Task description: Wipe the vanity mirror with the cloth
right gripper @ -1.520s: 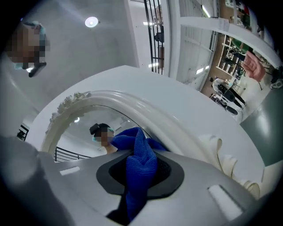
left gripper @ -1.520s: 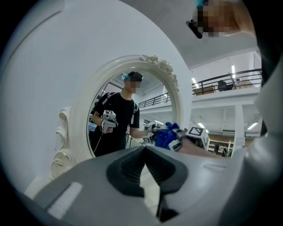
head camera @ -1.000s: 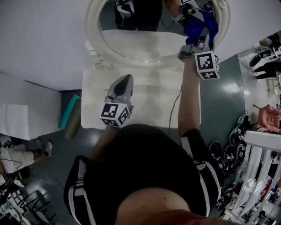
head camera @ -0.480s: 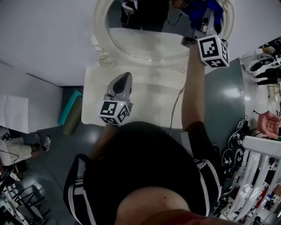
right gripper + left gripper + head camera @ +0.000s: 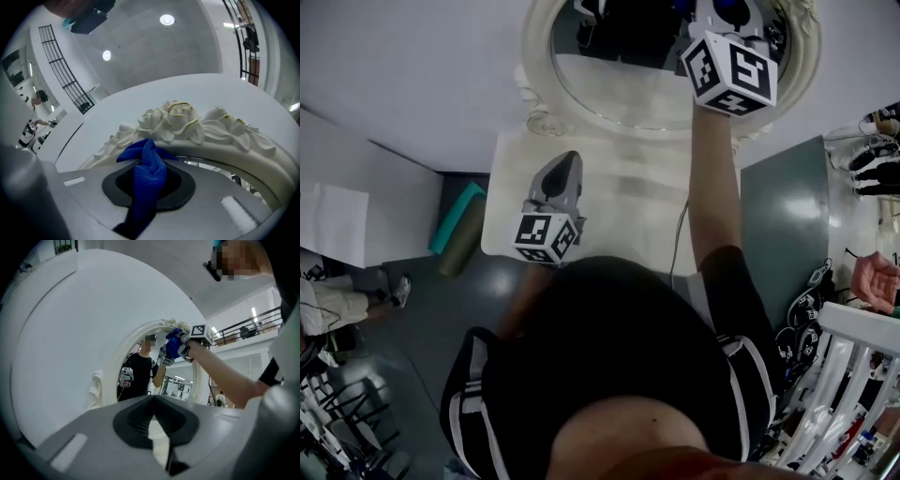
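The oval vanity mirror (image 5: 619, 84) in its white carved frame stands at the back of the white vanity table (image 5: 619, 220). My right gripper (image 5: 149, 180) is shut on the blue cloth (image 5: 147, 173) and holds it high on the mirror, just under the frame's rose crest (image 5: 180, 119). In the head view its marker cube (image 5: 729, 73) hides the jaws and cloth. The left gripper view shows the cloth (image 5: 174, 342) against the upper right of the glass (image 5: 150, 376). My left gripper (image 5: 562, 178) hovers over the table, jaws together with nothing in them (image 5: 153, 401).
A cable (image 5: 678, 234) trails across the tabletop from the right arm. A teal roll (image 5: 455, 230) lies on the floor left of the table. A white rack (image 5: 853, 375) and a person's hand (image 5: 874, 277) are at the right; another person (image 5: 337, 300) stands far left.
My right gripper has carried the cloth up the mirror, from its lower right to near the top of the frame. The left gripper has stayed over the table.
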`<state>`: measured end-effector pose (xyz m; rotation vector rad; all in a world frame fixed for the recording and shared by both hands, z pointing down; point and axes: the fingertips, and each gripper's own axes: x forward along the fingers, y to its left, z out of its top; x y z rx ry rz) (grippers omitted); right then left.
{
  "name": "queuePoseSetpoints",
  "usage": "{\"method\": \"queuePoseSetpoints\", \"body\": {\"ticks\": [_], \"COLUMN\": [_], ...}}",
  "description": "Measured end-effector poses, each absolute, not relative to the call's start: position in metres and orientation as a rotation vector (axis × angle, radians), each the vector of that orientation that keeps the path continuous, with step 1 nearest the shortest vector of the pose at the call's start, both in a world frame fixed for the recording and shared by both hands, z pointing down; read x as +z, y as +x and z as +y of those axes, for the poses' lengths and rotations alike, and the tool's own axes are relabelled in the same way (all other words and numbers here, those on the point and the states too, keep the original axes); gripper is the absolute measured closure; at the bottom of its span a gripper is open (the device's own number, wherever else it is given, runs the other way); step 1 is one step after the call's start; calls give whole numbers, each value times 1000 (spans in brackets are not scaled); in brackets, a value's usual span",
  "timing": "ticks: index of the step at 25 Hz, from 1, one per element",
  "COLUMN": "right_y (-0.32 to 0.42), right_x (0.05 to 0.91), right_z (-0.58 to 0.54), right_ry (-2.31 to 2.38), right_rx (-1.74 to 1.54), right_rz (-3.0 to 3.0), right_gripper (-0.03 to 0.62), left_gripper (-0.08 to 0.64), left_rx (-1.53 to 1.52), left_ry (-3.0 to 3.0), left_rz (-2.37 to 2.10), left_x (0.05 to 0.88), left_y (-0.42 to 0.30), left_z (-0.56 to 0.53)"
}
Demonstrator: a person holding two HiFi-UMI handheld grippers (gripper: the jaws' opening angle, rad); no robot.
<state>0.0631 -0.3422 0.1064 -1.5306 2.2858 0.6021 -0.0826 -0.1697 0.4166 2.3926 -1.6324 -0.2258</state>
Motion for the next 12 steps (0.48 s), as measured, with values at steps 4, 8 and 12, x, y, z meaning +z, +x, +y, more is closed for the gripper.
{"method": "queuePoseSetpoints", "body": {"ticks": [4,8,12], "right_y": [29,1,-34], "right_x": [111,123,144], "right_z": [-343,-341,-343], "right_ry": [-1534,-1493,-1438], "right_rx": [718,794,841], "right_rz": [2332,2423,2516], "right_gripper": [546,546,546], "left_gripper": [552,552,551], "left_rx": [-215,-210,-206], "left_ry": [2363,2348,2324], "left_rz": [-1659,-1678,-1691], "left_x": [421,423,427], "left_y": [-92,-101,-109], "left_z": [-170,-171,-173]}}
